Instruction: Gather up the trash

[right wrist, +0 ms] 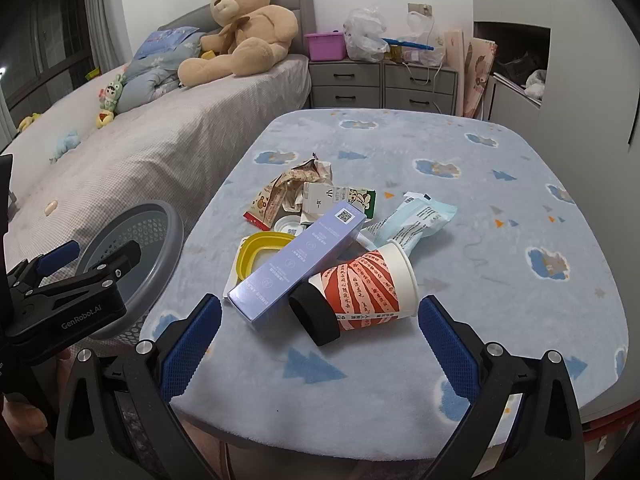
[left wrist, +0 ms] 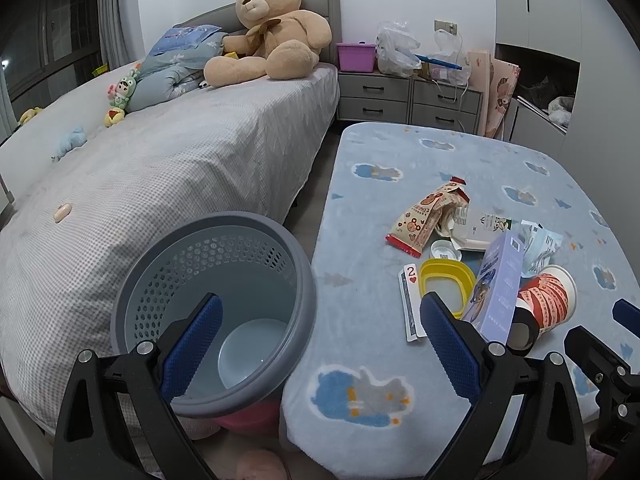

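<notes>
A pile of trash lies on the blue blanket-covered table (right wrist: 500, 288): a red-and-white paper cup (right wrist: 362, 288) on its side, a lilac box (right wrist: 298, 260), a yellow lid (right wrist: 262, 250), a snack wrapper (right wrist: 280, 192), a milk carton (right wrist: 340, 198) and a pale blue packet (right wrist: 416, 220). A grey perforated bin (left wrist: 224, 304) stands left of the table. My left gripper (left wrist: 320, 344) is open and empty above the bin's rim. My right gripper (right wrist: 320, 344) is open and empty, just in front of the cup. The left gripper also shows in the right wrist view (right wrist: 90, 258).
A bed (left wrist: 160, 168) with a big teddy bear (left wrist: 272, 28) and small toys runs along the left. Grey drawers (left wrist: 408, 96) with a purple tub and plastic bags stand at the back. A playing card (left wrist: 410, 300) lies by the pile.
</notes>
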Tool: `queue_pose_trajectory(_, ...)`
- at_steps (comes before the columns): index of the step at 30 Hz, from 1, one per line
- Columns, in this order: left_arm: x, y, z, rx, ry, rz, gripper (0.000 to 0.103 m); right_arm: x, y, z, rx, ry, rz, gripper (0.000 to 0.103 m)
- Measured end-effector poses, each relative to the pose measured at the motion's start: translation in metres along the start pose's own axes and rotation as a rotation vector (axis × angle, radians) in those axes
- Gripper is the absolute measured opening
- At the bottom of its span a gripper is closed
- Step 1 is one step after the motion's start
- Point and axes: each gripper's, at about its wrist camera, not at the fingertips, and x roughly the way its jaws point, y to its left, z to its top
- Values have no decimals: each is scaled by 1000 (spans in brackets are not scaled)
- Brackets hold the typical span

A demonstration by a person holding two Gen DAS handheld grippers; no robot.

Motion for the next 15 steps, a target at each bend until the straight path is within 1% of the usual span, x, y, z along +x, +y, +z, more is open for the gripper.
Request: queue_pose_trajectory(15, 0, 0, -1, 0, -4, 0, 95, -3, 1, 3, 1, -3, 1, 97)
